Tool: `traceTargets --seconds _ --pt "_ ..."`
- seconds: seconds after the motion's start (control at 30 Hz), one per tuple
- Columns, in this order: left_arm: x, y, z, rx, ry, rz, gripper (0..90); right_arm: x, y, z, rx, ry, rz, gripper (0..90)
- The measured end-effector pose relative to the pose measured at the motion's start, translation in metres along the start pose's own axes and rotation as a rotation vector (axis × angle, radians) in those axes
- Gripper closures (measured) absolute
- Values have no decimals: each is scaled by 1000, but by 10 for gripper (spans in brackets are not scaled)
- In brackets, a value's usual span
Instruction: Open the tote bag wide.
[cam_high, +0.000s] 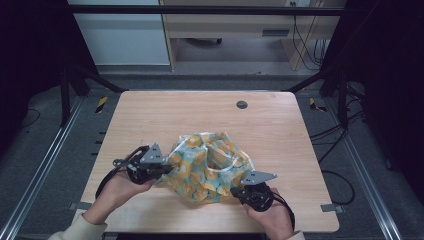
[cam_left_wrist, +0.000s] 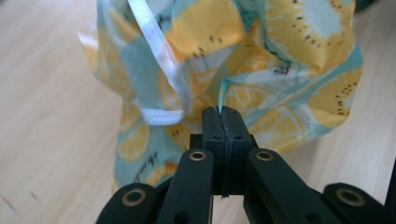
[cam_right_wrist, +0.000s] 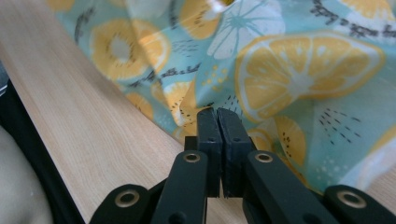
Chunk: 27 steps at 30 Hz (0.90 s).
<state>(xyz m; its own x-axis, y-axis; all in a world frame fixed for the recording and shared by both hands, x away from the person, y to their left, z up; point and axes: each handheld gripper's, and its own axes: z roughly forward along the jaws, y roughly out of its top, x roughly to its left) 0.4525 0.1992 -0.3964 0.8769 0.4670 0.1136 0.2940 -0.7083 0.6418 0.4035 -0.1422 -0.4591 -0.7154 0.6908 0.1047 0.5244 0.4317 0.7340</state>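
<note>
A crumpled plastic bag (cam_high: 207, 167) printed with yellow citrus slices on pale turquoise lies on the near half of the wooden table (cam_high: 150, 115), between the two hand-held tools; the left gripper (cam_high: 161, 169) meets the bag's left edge, and the right gripper (cam_high: 239, 189) meets its near right corner. In the left gripper view the two black jaws stand pressed together, and a thin fold of the bag (cam_left_wrist: 261, 79) is pinched between their tips; a clear plastic handle strip (cam_left_wrist: 159, 56) hangs down the bag's face just to the left of the jaws. In the right gripper view the jaws are likewise clamped together on a fold of the printed film (cam_right_wrist: 299, 79) (the crease runs up from the tips), with bare tabletop (cam_right_wrist: 84, 126) to the left of it. In the high view a hand wraps each tool from below, sleeves entering at the bottom edge; the bag sits bunched and puffed up in the middle, its handles loose on top; a small dark round cap (cam_high: 242, 104) lies set into the table's far side, well apart from the bag.
</note>
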Motion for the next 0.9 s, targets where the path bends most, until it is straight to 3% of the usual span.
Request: traceTargets --seconds 0.17,0.2,0.43,0.53,0.57,0.63,0.7,0.9 --pt "-5 -22 11 -8 -16 -46 900 -2 0 0 -11 -7 14 820" --pt "-5 -24 11 -12 -18 -51 899 -1 2 -1 -26 -21 18 759" --pt "-2 -26 11 -18 -18 -55 898 -6 16 -16 -98 -81 19 625" --pt "0 -27 11 -20 -18 -57 898 -13 32 -19 -93 -115 14 588" --pt "0 -28 11 -19 -19 -59 898 -18 47 -17 -95 -128 -3 578" --pt "1 -28 11 -14 -19 -57 898 -20 53 -16 -92 -133 -7 571" --pt "1 -29 12 -13 -21 -60 898 -26 71 -11 -87 -150 -26 560" --pt "0 -30 14 -11 -27 -55 897 -53 106 16 -45 -193 -22 512"
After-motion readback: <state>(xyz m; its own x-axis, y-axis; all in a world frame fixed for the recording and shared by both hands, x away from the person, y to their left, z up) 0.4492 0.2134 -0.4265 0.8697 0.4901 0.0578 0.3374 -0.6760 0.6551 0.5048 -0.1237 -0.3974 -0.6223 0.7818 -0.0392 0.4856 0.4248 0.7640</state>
